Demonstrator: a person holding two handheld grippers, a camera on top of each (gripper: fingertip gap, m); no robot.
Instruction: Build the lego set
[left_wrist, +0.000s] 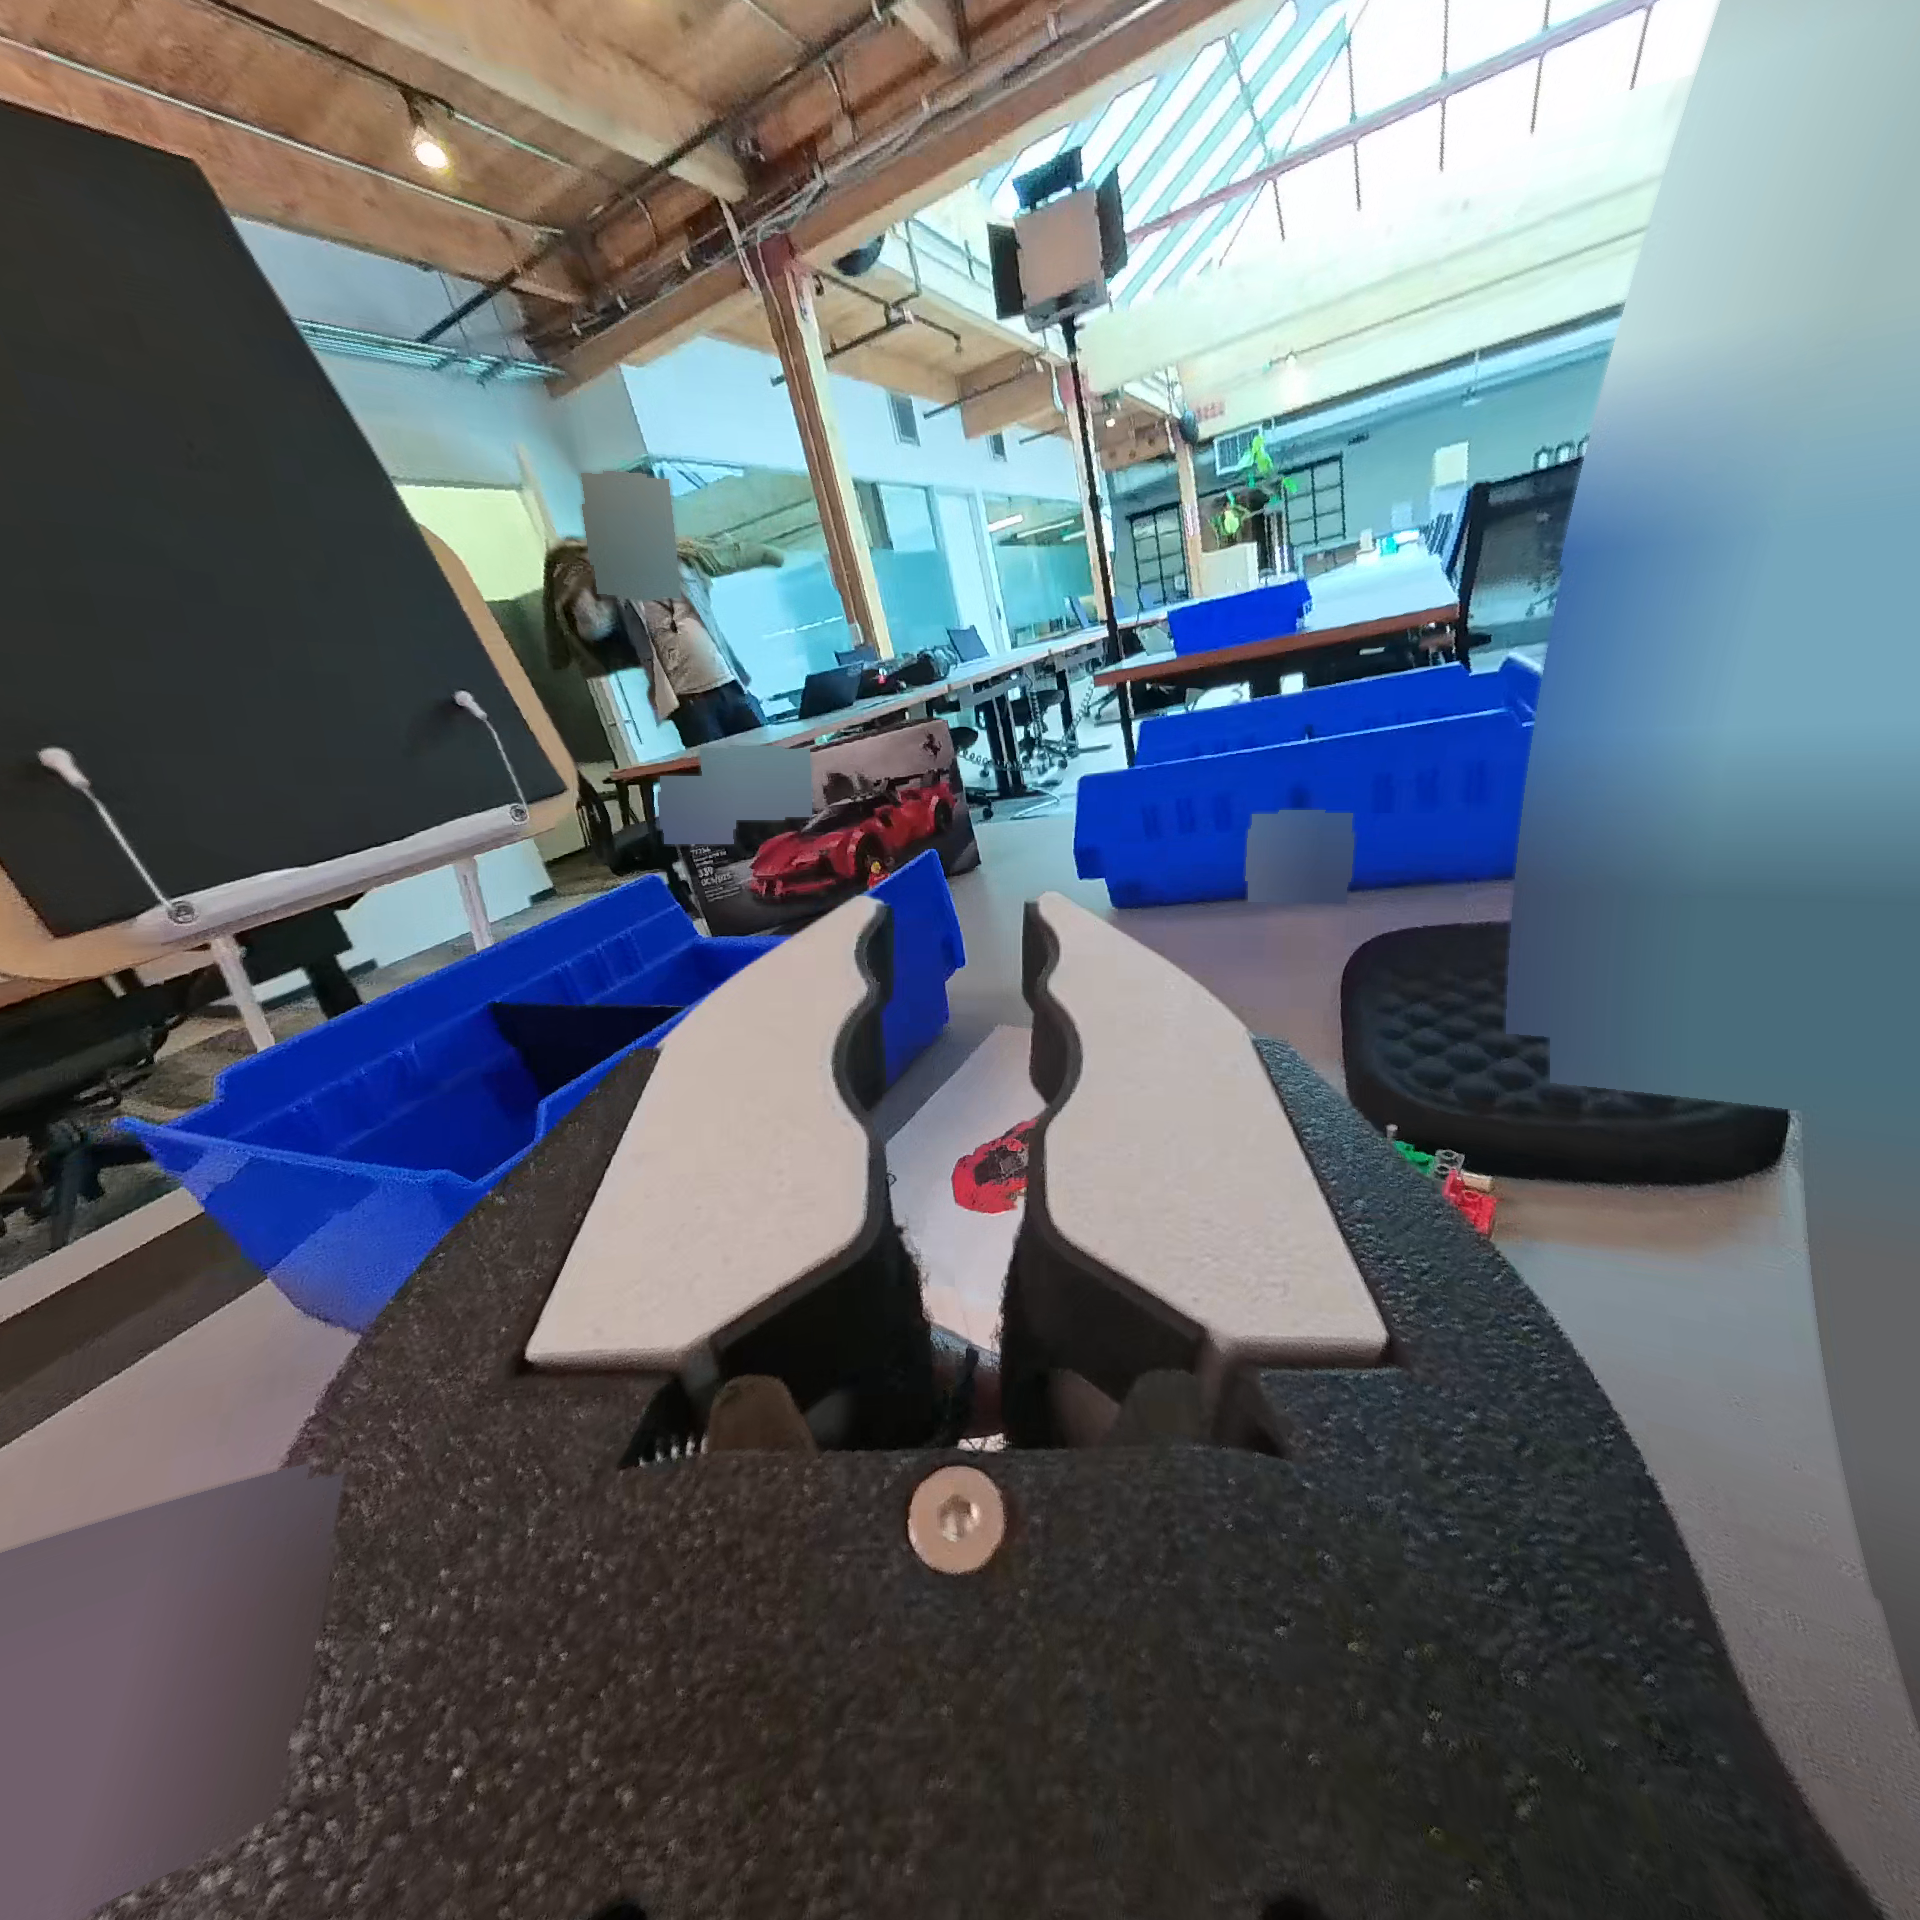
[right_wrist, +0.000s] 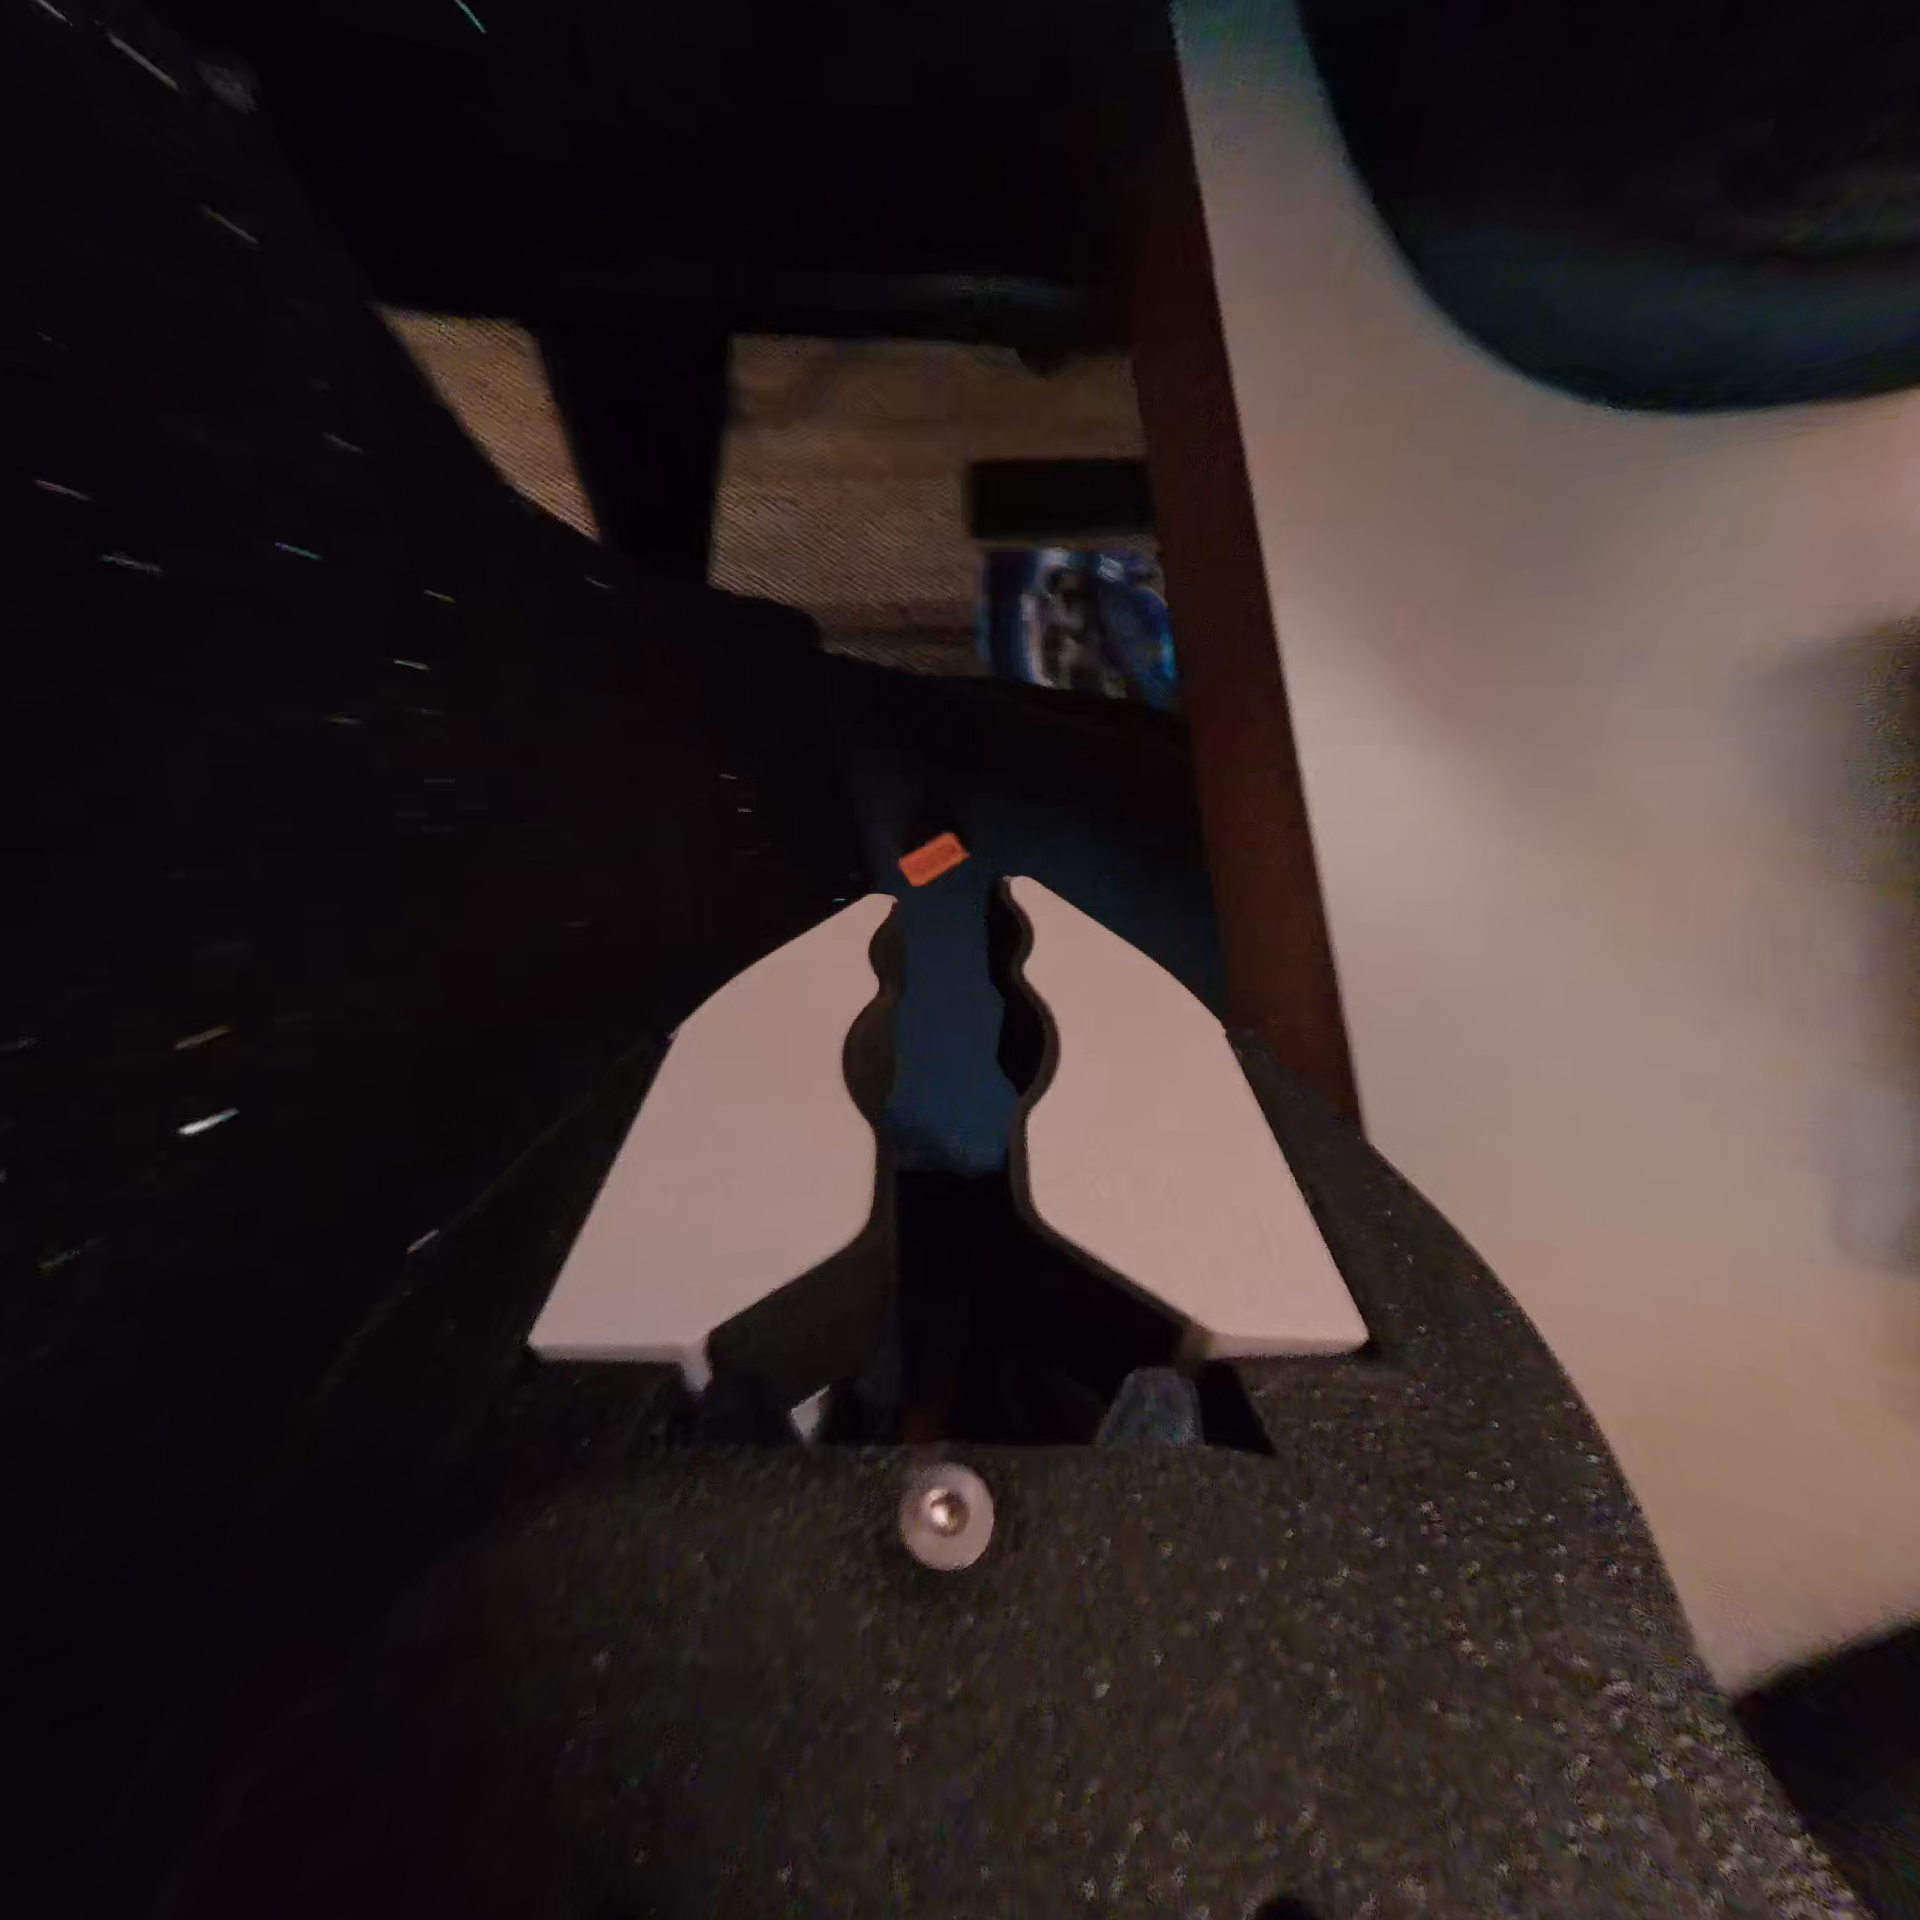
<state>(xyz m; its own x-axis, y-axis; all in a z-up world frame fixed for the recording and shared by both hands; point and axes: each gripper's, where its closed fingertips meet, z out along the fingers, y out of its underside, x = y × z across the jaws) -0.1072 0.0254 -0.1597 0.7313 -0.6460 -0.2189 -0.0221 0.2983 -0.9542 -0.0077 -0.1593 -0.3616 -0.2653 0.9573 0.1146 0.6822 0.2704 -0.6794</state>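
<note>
The left gripper (left_wrist: 954, 925) is hovering parted and empty at frame centre above the instruction booklet (left_wrist: 951, 1153), probably for reading it, while the right gripper (right_wrist: 951, 894) is hanging parted below the table edge (right_wrist: 1216, 644), holding nothing.

Right gripper (right_wrist: 951, 894) pointed past the table edge (right_wrist: 1236, 727) toward dim floor (right_wrist: 883, 499). Fingers (right_wrist: 748, 1164) stood apart, a narrow gap between tips. Small orange piece (right_wrist: 932, 861) just beyond the tips, possibly not held; blur hid contact. Blue box (right_wrist: 1081, 618) farther off.
</note>
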